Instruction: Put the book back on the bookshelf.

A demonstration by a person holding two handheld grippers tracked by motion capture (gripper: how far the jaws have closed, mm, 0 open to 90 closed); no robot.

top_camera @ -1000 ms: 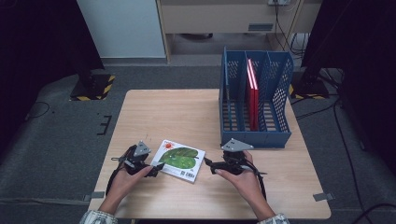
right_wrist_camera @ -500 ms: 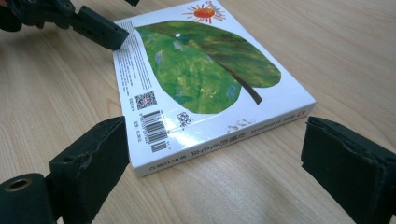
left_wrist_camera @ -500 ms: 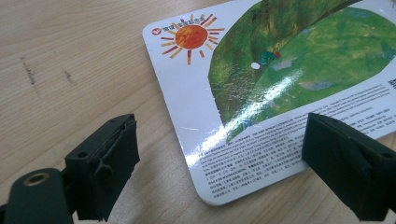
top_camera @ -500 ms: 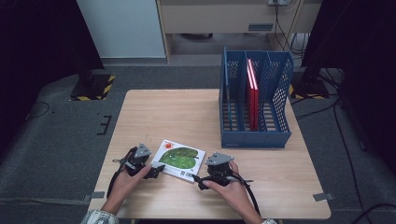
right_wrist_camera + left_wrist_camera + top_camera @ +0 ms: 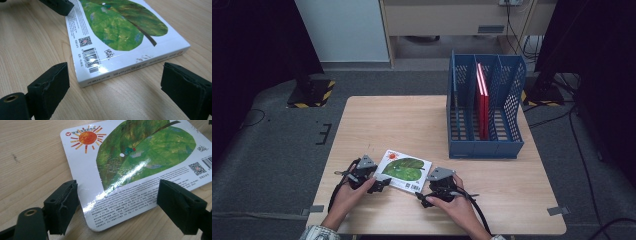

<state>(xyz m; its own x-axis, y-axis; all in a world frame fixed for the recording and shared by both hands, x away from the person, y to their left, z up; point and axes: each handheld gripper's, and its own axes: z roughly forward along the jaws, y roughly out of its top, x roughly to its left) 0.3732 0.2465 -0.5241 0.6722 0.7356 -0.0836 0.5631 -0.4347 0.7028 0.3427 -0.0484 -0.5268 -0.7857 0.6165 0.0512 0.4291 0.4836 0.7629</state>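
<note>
A white picture book [image 5: 404, 170] with a green leaf and an orange sun lies flat near the table's front edge. My left gripper [image 5: 381, 183] is at its left end. In the left gripper view the jaws [image 5: 120, 195] straddle the book's [image 5: 140, 157] rounded corner; they have just been closing and stand open, not pressing it. My right gripper [image 5: 421, 196] is low at the book's near right corner. Its jaws [image 5: 115, 75] have opened slightly and stand wide, with the book's [image 5: 120, 32] spine corner just ahead between them. The left gripper's jaw [image 5: 57, 5] shows beyond.
A blue slotted file rack [image 5: 484, 145] stands at the table's back right with a red book [image 5: 483, 100] upright in it. Bare wooden table [image 5: 402, 120] lies behind the picture book. A black stand with a striped base [image 5: 309, 92] is on the floor at the left.
My right hand has come left and down, to the book's near right corner. The left hand stayed at the book's left end.
</note>
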